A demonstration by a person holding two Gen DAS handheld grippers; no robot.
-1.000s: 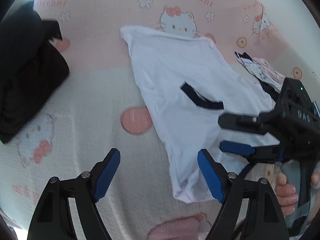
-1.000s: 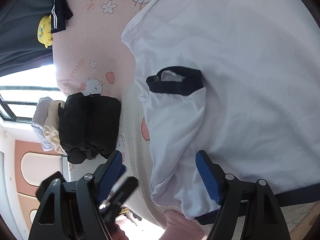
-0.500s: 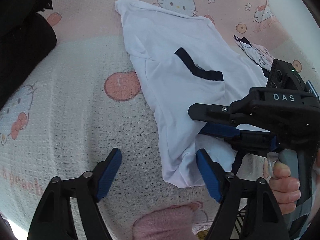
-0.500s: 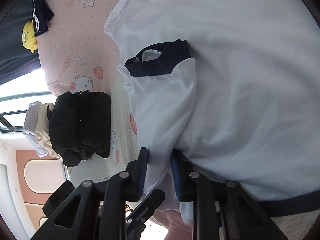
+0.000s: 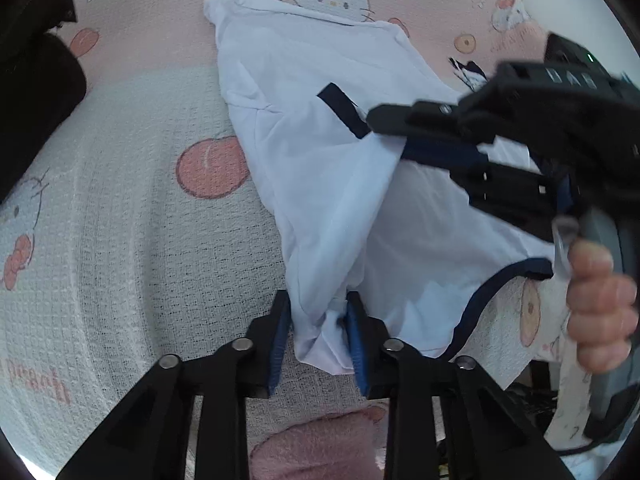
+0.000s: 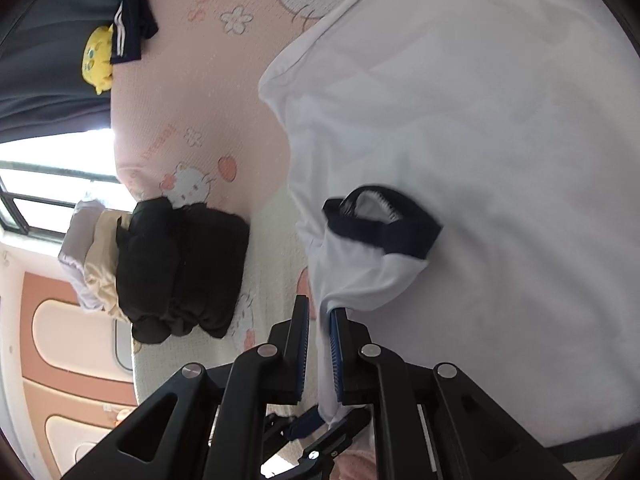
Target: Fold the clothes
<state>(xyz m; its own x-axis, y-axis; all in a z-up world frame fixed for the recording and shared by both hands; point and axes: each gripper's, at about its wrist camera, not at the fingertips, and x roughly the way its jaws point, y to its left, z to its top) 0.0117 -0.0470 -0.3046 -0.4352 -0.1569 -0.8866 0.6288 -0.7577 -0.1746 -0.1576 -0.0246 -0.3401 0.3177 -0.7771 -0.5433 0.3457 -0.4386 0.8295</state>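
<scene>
Left wrist view shows the left gripper [image 5: 318,338] and right gripper [image 5: 404,148], jaws just closed, each pinching the near edge of the white navy-trimmed shirt [image 5: 320,128] lying rumpled on the cartoon-print bedspread [image 5: 120,240], ready for a joint lift and fold-over.

Your left tool [image 5: 318,332] points steeply down, its jaws just closed, blue pads pinching a bunch of white shirt [image 5: 320,184] fabric. Your right tool [image 6: 319,344] has also just closed on a fold of the same shirt, pads nearly together. Your right hand [image 5: 600,304] wraps its handle, fingers curled.
</scene>
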